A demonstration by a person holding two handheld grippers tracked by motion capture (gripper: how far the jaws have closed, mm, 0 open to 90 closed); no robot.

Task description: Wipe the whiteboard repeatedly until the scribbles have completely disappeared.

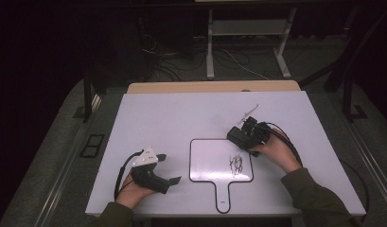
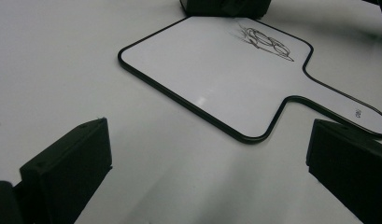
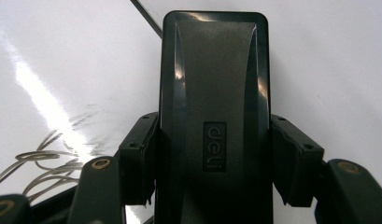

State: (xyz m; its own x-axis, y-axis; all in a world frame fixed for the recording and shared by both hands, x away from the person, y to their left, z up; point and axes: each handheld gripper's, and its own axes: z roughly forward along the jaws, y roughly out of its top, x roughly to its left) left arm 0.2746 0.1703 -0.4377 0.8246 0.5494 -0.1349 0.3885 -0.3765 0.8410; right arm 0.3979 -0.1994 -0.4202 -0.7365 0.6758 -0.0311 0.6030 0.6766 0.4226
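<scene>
So the right claw is clamped on a black eraser block, one jaw pressing on each long side, and the embossed "deli" logo sits right between them in the right gripper view. The eraser sticks out well past the jaw tips, with its far end over the dark rim of the little whiteboard. From the high view, the eraser is at the board's upper right corner, just above the scribble, which is a tangle of dark loops on the right side of the board. The same scribble shows up off to the lower left of the eraser in the right gripper view, close by but I can't tell if the eraser touches it. The whiteboard itself is a paddle shape with a handle pointing toward the person, lying flat in the middle of the white counter. The left claw is resting on the counter to the left of the board, jaws spread wide with nothing in them, and it's clear of the board's edge.
</scene>
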